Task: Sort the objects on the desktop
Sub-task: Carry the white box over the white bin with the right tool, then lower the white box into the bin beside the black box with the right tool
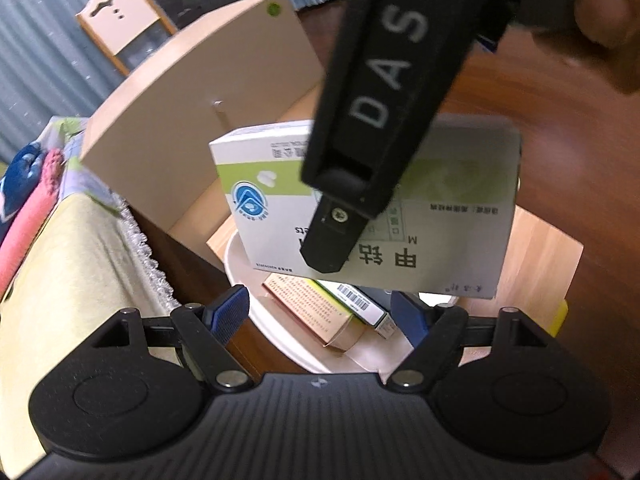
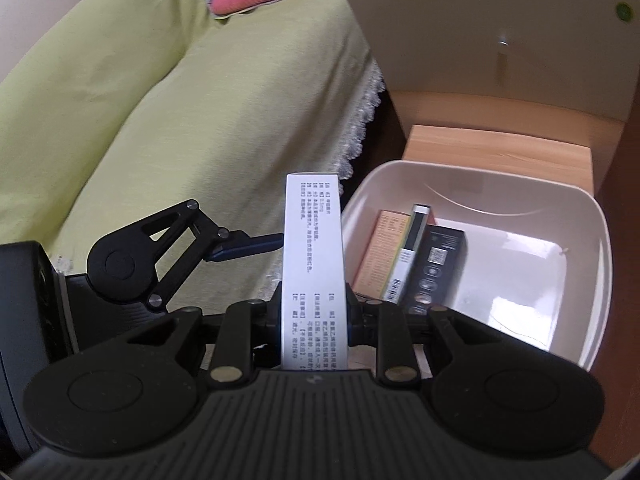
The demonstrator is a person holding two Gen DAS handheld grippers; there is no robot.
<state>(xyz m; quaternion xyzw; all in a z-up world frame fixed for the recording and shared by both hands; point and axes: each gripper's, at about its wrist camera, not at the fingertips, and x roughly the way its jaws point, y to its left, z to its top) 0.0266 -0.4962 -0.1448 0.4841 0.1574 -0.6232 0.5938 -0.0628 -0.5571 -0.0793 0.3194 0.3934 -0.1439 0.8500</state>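
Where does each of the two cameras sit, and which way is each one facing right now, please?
Left wrist: on the open left gripper, looking down at the white bin; the right gripper's finger and a fingertip show.
Right wrist: on the right gripper, shut on the white medicine box, facing bin and sofa; the left gripper shows.
Shared: box, bin, its three small boxes, shelf.

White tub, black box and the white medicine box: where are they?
White tub (image 2: 560,200), right wrist view, far rim.
Black box (image 2: 438,268), right wrist view, top face.
White medicine box (image 2: 312,248), right wrist view, printed side, clamped by right gripper (image 2: 314,320).
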